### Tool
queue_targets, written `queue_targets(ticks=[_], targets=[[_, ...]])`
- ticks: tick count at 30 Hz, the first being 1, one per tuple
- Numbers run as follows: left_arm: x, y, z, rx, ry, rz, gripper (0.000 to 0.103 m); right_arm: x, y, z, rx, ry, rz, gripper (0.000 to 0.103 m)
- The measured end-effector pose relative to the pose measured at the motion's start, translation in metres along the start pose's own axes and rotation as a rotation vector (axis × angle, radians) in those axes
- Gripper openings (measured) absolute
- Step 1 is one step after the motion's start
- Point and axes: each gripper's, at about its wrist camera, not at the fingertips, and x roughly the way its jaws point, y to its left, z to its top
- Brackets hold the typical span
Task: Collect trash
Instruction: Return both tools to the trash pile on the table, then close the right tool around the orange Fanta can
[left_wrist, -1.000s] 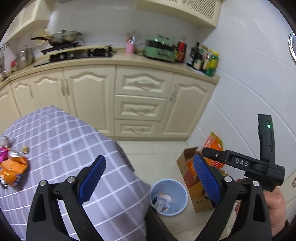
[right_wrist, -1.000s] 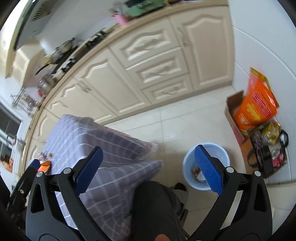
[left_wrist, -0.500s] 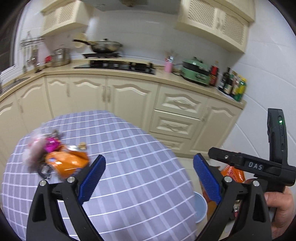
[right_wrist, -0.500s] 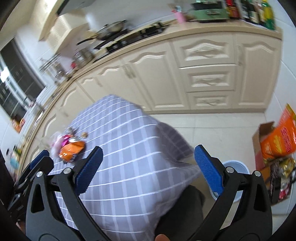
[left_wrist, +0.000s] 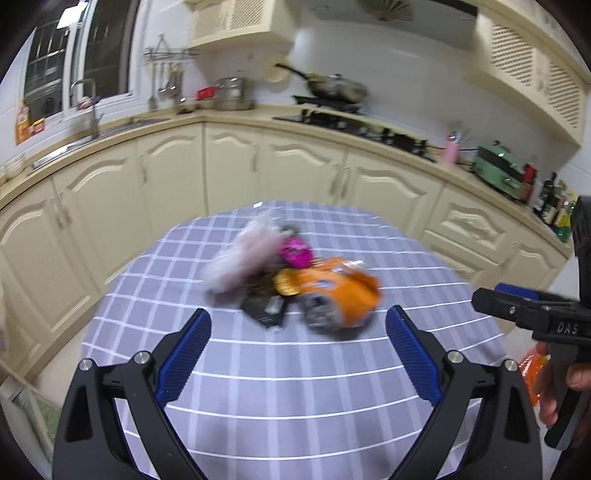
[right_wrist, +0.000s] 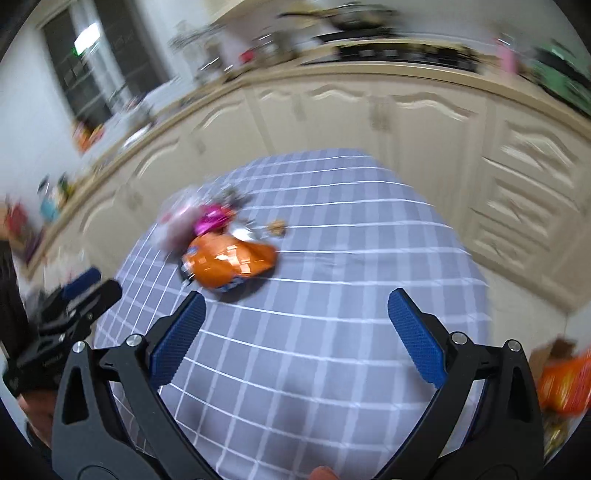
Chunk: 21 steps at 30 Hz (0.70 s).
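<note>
Tools, left (left_wrist: 297, 341) and right (right_wrist: 295, 332), both released; right body reads "DAS" (wrapper print blurred).

Both wrist cams above table (left_wrist: 295, 387), trash pile (right_wrist: 221, 254) shared.

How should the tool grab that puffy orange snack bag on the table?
Pinch the orange snack bag across its narrow width, coming down from above on the near side. It lies flat on the checked tablecloth, long side left to right, with other wrappers crowding its far edge, so the near side looks freest. Both tools are open.
</note>
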Motion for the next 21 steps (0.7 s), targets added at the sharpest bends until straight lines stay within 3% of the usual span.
queue_targets(ticks=[4, 12, 21], targets=[[0.009, 0.019, -0.005, -0.008, 0.025, 0.033, 0.093, 0.038, 0.040, 0.012, -0.154, 0.046, 0.026, 0.097], [0.039, 0.035, -0.011, -0.001, 0.094, 0.046, 0.093, 0.102, 0.061, 0.025, -0.319, 0.149, 0.018, 0.097], [0.073, 0.034, -0.007, 0.013, 0.147, 0.022, 0.093, 0.130, 0.053, 0.033, -0.326, 0.195, 0.092, 0.091]])
